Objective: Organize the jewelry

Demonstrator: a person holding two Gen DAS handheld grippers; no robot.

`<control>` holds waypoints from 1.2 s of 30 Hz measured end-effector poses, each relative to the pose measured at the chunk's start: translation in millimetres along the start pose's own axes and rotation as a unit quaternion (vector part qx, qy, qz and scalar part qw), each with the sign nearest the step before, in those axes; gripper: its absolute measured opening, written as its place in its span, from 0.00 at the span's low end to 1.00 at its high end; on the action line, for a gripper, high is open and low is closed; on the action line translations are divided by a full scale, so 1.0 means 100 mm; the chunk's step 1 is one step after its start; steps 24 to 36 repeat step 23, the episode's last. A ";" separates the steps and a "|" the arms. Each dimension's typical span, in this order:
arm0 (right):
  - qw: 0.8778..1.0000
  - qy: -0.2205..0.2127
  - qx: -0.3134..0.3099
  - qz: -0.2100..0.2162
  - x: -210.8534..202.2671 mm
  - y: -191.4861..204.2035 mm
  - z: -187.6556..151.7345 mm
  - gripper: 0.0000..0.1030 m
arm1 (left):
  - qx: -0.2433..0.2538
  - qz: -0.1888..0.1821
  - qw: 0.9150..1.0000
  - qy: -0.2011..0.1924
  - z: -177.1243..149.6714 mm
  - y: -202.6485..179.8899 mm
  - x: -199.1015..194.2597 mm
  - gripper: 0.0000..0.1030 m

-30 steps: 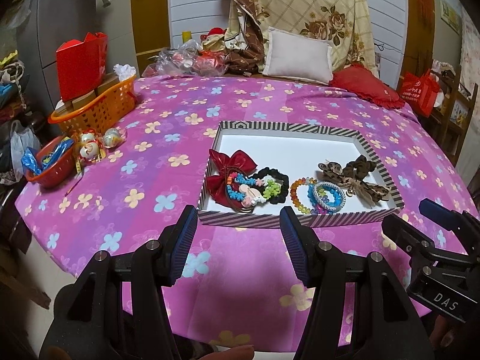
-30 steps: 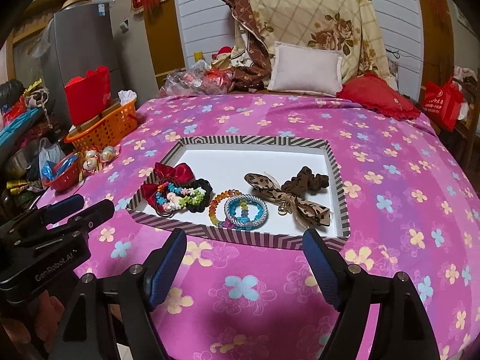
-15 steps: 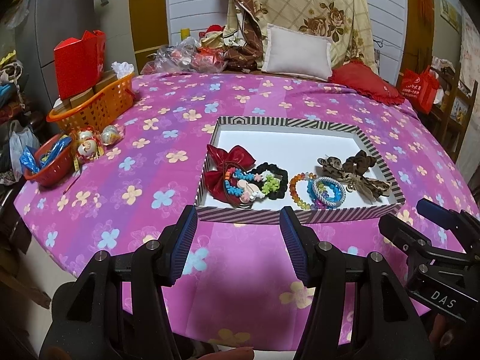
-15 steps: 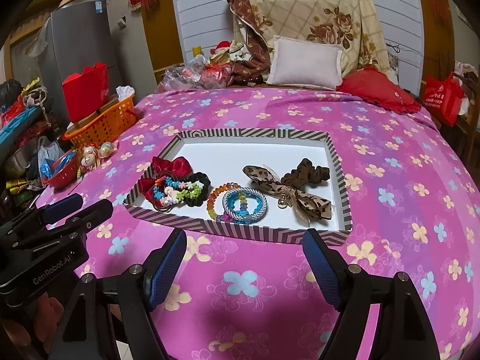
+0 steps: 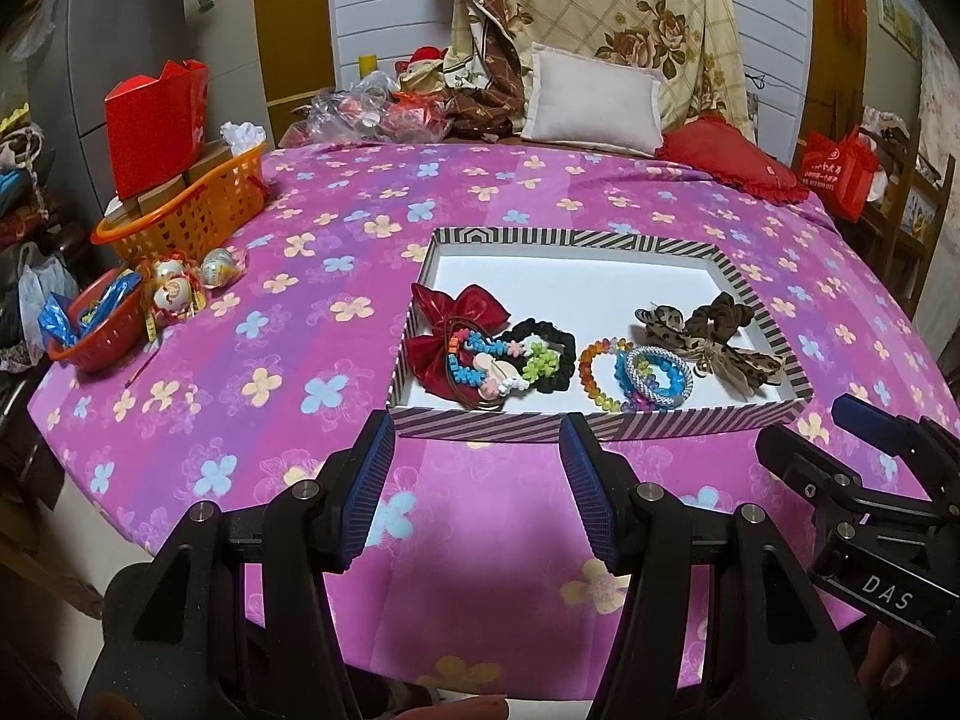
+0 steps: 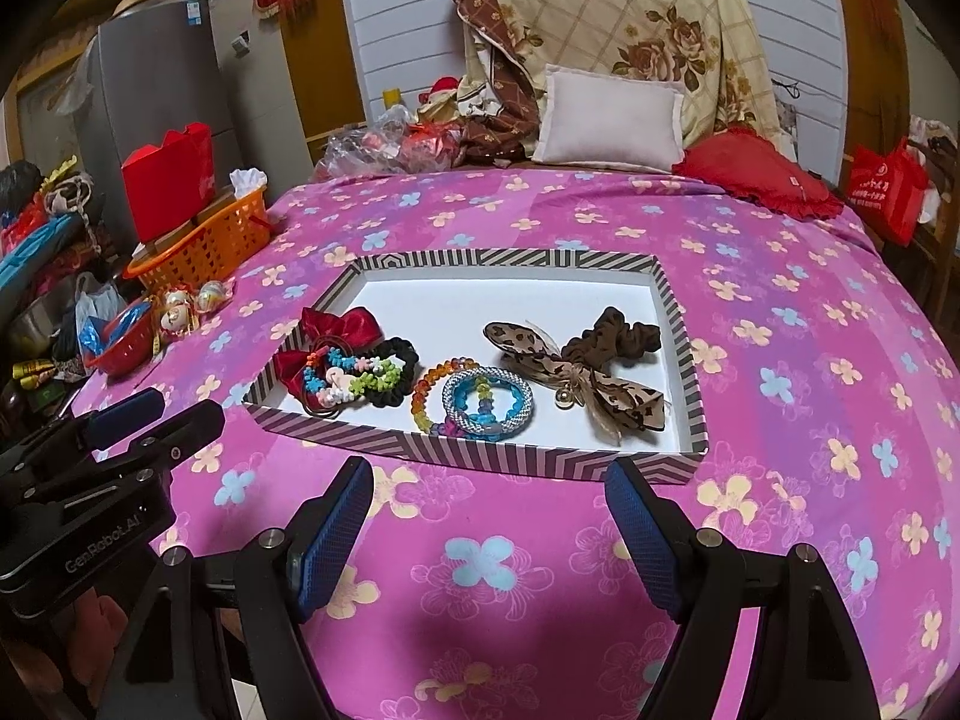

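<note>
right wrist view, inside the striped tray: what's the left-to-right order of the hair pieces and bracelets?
Inside the striped tray: red bow → black scrunchie → orange beaded bracelet → blue-and-white bangles → leopard-print bow. The flower-bead bracelets over the red bow and the brown scrunchie behind the leopard bow overlap too much to place.

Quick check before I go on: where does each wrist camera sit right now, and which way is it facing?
Left wrist: behind the open left gripper, angled down at the striped tray; right gripper at the right edge.
Right wrist: behind the open right gripper, facing the same tray; left gripper at the left edge.
Shared: tray, red bow, orange basket.
</note>
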State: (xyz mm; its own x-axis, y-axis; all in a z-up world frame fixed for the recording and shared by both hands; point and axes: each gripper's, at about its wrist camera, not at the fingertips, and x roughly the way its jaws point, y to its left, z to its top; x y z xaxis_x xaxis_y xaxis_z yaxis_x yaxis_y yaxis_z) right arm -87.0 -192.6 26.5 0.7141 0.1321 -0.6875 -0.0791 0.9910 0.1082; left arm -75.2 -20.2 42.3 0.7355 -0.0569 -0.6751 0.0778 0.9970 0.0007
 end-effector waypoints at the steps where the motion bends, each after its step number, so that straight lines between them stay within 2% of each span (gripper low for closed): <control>1: 1.000 0.000 0.000 0.000 0.00 0.00 0.00 0.75 | 0.000 0.000 1.000 0.000 0.00 0.00 0.00 0.55; 36: 1.000 0.008 0.005 0.002 0.07 -0.06 -0.03 0.75 | 0.006 -0.003 1.000 0.011 -0.09 -0.03 0.11 0.56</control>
